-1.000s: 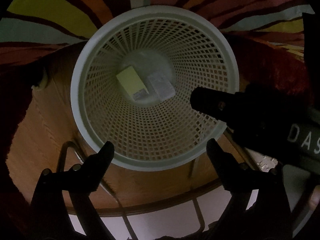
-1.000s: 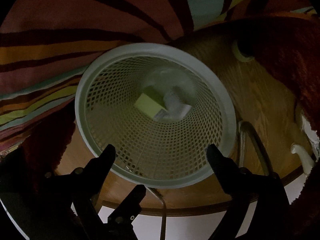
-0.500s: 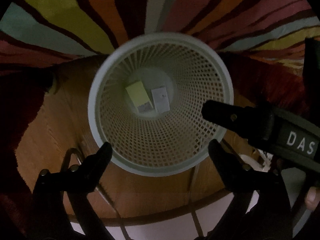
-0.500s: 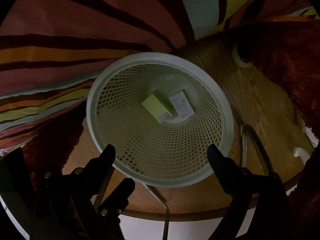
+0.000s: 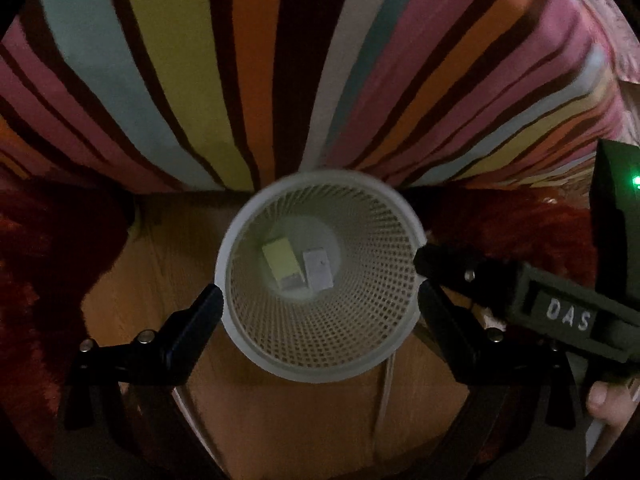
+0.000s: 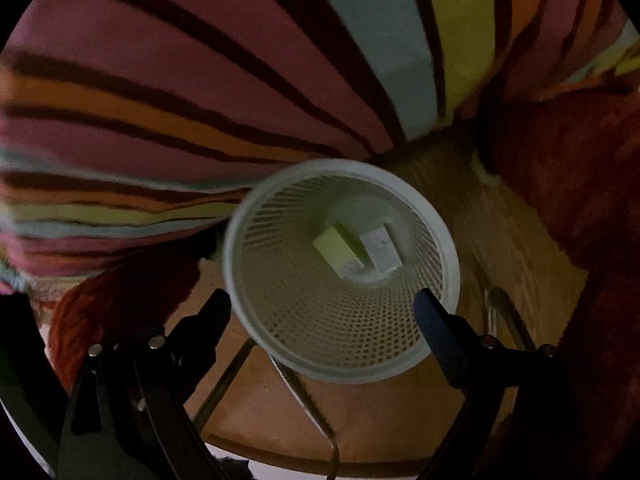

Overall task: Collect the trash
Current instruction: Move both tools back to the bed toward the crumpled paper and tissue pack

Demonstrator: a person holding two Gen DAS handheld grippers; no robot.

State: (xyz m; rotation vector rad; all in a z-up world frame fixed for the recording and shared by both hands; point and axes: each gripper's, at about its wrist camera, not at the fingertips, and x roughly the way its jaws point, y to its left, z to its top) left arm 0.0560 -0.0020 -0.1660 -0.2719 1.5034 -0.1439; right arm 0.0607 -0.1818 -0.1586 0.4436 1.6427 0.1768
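A white mesh waste basket (image 5: pixel 320 364) stands on the wooden floor below both grippers; it also shows in the right wrist view (image 6: pixel 340 364). At its bottom lie a yellow-green box (image 5: pixel 282 260) and a small white box (image 5: pixel 318 269), side by side; they show in the right wrist view too, the yellow-green box (image 6: pixel 334 246) and the white box (image 6: pixel 380 250). My left gripper (image 5: pixel 318 306) is open and empty, high above the basket. My right gripper (image 6: pixel 322 310) is open and empty, also high above it. The right gripper's body (image 5: pixel 520 300) enters the left wrist view from the right.
A striped, many-coloured bed cover (image 5: pixel 280 80) hangs just behind the basket. A dark red shaggy rug (image 5: pixel 48 260) lies on both sides of the wooden floor (image 5: pixel 280 420). Thin metal legs (image 6: pixel 304 396) stand near the basket. A white surface edge (image 6: pixel 280 472) runs along the bottom.
Both grippers have risen away from the basket, which now looks smaller. More of the striped cover is in view. The two boxes stay at the bottom.
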